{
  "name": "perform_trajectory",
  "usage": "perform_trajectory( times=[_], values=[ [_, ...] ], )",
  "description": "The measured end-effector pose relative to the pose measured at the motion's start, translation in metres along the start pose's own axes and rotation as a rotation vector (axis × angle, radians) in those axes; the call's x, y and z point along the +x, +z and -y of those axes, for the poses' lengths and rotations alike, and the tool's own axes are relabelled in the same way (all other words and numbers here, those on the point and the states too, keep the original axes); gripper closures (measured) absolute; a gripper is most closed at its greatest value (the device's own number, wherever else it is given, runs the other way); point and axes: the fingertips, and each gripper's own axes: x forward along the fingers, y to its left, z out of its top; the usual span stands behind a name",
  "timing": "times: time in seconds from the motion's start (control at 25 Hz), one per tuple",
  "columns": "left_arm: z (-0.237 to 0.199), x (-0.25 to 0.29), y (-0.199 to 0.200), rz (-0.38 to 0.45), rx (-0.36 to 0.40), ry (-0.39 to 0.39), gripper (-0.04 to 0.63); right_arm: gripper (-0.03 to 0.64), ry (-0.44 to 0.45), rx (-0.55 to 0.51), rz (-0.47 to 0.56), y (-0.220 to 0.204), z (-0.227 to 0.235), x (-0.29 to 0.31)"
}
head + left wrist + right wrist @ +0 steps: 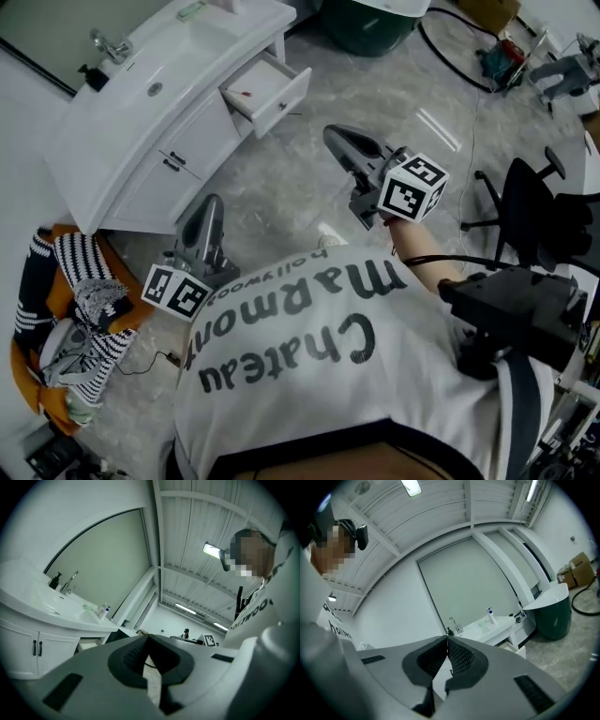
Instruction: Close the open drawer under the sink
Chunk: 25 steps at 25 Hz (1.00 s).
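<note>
Two empty tools, left gripper point(210, 202) and right gripper point(331, 134), jaws shut, aim at the open drawer point(273, 90) under the sink point(156, 90), probably to push its front.

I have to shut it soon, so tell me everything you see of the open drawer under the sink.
The drawer is white, apparently painted wood, pulled well out of the vanity cabinet just under the end of the counter. Its shallow box shows only a small red item. The flat front panel faces the open floor. Nothing else touches it.
</note>
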Motion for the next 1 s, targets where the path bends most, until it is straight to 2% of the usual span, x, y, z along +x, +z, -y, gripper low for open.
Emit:
perform_trajectory(
  times=[0.2, 0.4, 0.56, 0.72, 1.0],
  values=[
    [0.016, 0.061, -0.007, 0.034, 0.039, 0.044, 0.586, 0.606, 0.059, -0.020, -0.021, 0.027, 0.053, -0.009],
    [0.025, 0.096, -0.012, 0.079, 0.103, 0.127, 0.586, 0.606, 0.119, -0.017, -0.054, 0.045, 0.090, -0.020],
    [0.031, 0.116, -0.022, 0.038, 0.193, 0.159, 0.586, 0.606, 0.156, -0.017, -0.087, 0.045, 0.106, -0.021],
    [0.035, 0.139, -0.031, 0.000, 0.141, 0.133, 0.586, 0.606, 0.135, -0.048, -0.099, 0.037, 0.123, -0.025],
    [0.026, 0.170, -0.027, 0.013, 0.089, 0.106, 0.586, 0.606, 0.107, 0.022, -0.117, 0.021, 0.148, -0.030]
  ],
)
